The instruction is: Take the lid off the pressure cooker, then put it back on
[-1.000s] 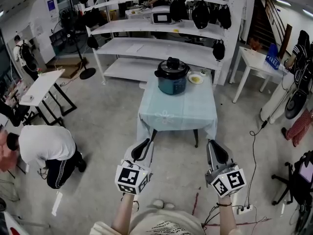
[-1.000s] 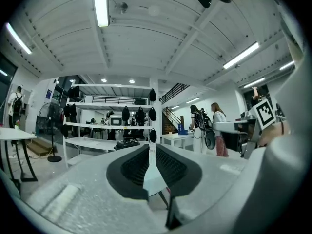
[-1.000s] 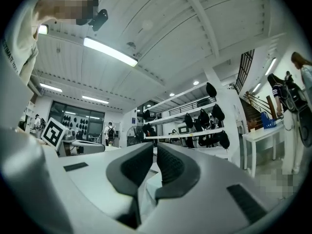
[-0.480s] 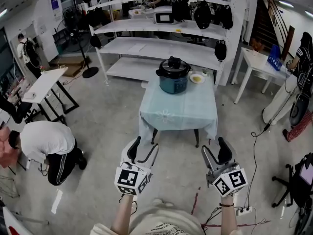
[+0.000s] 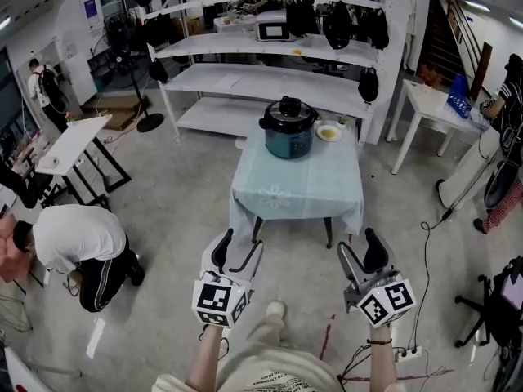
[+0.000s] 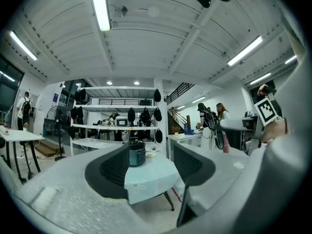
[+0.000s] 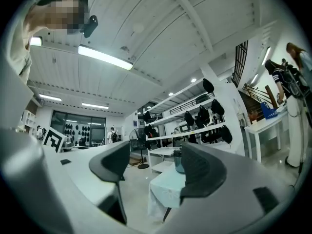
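Observation:
The pressure cooker [image 5: 287,127], blue-bodied with its black lid [image 5: 288,110] on, stands at the far end of a small table [image 5: 298,188] draped in a pale cloth. Both grippers hover low in the head view, well short of the table. My left gripper [image 5: 239,247] is open with nothing between its fingers. The jaws of my right gripper [image 5: 359,247] are opening, and nothing is between them either. Between the left gripper's [image 6: 151,167] jaws, the left gripper view shows the cooker [image 6: 136,153] far off. The right gripper [image 7: 156,169] view has the cooker [image 7: 177,161] half hidden by a jaw.
A small plate [image 5: 328,131] lies right of the cooker. White shelving [image 5: 270,80] stands behind the table. A person [image 5: 78,243] crouches on the floor at left by a folding table [image 5: 69,141]. A white side table [image 5: 433,100] and floor cables [image 5: 421,243] are at right.
Both grippers' jaws have gone from shut to open. The person's foot has come forward into view between the grippers.

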The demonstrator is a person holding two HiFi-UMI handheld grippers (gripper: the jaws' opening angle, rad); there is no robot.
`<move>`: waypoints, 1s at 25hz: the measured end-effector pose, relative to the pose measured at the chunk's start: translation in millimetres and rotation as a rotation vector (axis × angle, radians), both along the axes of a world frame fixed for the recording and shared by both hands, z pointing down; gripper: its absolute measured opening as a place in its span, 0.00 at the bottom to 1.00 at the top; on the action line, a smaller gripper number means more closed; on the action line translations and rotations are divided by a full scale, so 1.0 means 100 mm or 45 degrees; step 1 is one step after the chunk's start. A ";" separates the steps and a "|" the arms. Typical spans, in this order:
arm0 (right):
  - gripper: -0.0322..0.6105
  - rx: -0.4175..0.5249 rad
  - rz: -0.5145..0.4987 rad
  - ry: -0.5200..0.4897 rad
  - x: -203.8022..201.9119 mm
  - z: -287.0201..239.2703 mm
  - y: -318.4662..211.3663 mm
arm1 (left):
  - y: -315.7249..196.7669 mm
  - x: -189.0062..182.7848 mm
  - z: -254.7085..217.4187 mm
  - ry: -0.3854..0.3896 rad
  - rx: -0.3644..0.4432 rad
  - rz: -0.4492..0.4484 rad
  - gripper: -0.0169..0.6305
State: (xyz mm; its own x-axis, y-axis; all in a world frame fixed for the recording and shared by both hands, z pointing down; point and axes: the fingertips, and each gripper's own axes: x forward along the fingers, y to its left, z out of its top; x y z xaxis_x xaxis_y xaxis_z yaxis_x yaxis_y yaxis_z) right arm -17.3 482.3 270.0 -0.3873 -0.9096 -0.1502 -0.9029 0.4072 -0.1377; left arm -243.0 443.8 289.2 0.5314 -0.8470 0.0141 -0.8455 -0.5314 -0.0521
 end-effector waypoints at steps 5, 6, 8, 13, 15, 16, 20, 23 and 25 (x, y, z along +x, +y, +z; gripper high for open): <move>0.54 -0.016 -0.017 0.025 0.05 0.07 -0.26 | -0.29 0.05 0.08 -0.020 -0.022 -0.004 0.44; 0.54 -0.015 -0.018 0.029 0.06 0.07 -0.33 | -0.37 0.06 0.07 -0.011 -0.019 -0.005 0.44; 0.54 -0.011 -0.014 0.033 0.09 0.07 -0.50 | -0.55 0.09 0.05 -0.005 -0.010 -0.004 0.44; 0.54 -0.018 -0.012 0.037 0.16 0.09 -0.99 | -1.05 0.18 0.04 -0.002 0.003 0.015 0.44; 0.54 -0.020 -0.004 0.033 0.19 0.09 -1.18 | -1.27 0.22 0.03 0.002 -0.004 0.027 0.44; 0.54 -0.021 -0.001 0.028 0.20 0.08 -1.28 | -1.37 0.24 0.03 0.001 -0.006 0.035 0.44; 0.54 -0.009 -0.001 0.006 0.23 0.06 -1.66 | -1.78 0.31 0.00 -0.007 0.009 0.069 0.44; 0.54 -0.019 0.012 0.016 0.24 0.09 -1.94 | -2.07 0.36 0.02 -0.011 0.006 0.089 0.44; 0.54 -0.026 0.017 0.016 0.23 0.10 -2.10 | -2.25 0.37 0.05 -0.012 -0.006 0.094 0.44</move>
